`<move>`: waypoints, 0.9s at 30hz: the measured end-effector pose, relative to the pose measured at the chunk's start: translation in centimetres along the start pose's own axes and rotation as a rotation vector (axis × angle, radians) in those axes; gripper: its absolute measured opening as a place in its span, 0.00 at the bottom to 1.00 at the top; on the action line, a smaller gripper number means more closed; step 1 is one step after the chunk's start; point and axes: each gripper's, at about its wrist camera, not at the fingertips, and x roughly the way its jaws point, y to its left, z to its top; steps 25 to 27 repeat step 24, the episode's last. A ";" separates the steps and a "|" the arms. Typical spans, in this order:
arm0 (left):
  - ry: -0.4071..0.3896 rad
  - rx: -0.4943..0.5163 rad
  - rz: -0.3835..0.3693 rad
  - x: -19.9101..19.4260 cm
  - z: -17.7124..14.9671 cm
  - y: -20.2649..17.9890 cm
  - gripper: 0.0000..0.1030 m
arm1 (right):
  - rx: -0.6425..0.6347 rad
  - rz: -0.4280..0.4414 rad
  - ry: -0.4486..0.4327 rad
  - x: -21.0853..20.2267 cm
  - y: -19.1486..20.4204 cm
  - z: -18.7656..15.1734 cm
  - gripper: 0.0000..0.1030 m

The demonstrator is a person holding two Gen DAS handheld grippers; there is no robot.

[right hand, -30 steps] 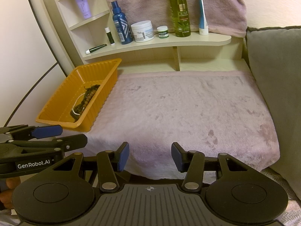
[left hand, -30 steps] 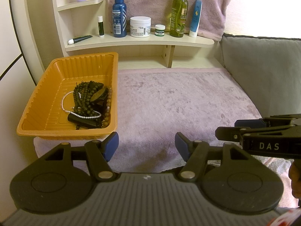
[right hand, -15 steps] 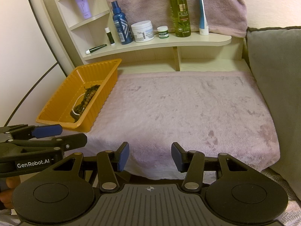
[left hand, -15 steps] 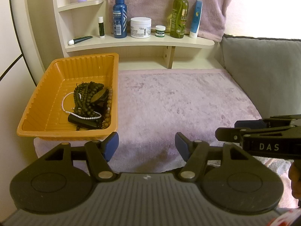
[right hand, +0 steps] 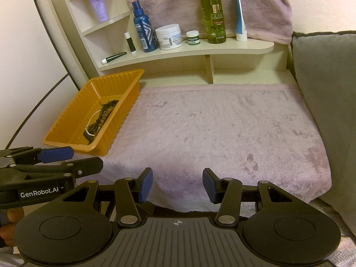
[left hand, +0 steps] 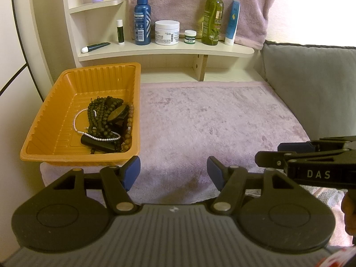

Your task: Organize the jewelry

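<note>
The left gripper (left hand: 173, 173) hangs over the near edge of the soft pink plush mat (left hand: 211, 120); its 2 blue-tipped fingers (left hand: 132, 172) stand wide apart with nothing between them. The right gripper (right hand: 177, 184) also hangs at the near edge of the mat, to the right of the left one; its 2 fingers are spread apart too, and they hold nothing.

The orange ribbed plastic tray (left hand: 44, 120) sits on the far left part of the mat; its right wall is just beside the left gripper's left finger in the left wrist view. All the jewelry lies inside the tray, bunched against the right wall; there is a tangle of dark green round beads (left hand: 101, 114), a thin string of small white pearls (left hand: 98, 136) looped over it, a strand of brown wooden beads (left hand: 129, 126) right along the wall, and a black tube-shaped piece (left hand: 98, 143) at the near end. From the right wrist view the tray wall hides most of the pile.

Behind the mat a pale wooden shelf (left hand: 166, 52) holds a row of things; a dark blue spray bottle (left hand: 142, 19), a white round jar (left hand: 166, 32), a small green-labelled pot (left hand: 190, 37), a tall olive green pump bottle (left hand: 213, 17) and a blue and white tube (left hand: 232, 23). A grey cushion (left hand: 311, 84) stands at the right.
</note>
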 end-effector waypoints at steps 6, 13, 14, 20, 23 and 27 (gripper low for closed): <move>0.000 -0.001 0.000 0.0 0.0 0.0 0.62 | 0.000 0.000 0.000 0.0 0.0 0.0 0.49; -0.001 0.000 -0.001 0.0 0.0 0.0 0.62 | 0.000 0.000 0.000 0.0 0.0 0.0 0.49; 0.000 -0.001 0.000 -0.1 0.0 0.0 0.62 | 0.000 0.000 0.001 0.0 0.0 0.0 0.49; -0.002 -0.001 -0.003 -0.1 0.0 0.1 0.62 | 0.000 0.001 0.000 0.0 0.0 0.0 0.49; -0.008 0.000 -0.004 -0.2 0.1 0.1 0.62 | 0.000 0.000 0.000 0.0 0.0 0.0 0.49; -0.007 0.000 -0.003 -0.1 0.1 0.1 0.62 | 0.001 0.000 0.000 0.0 0.0 0.0 0.49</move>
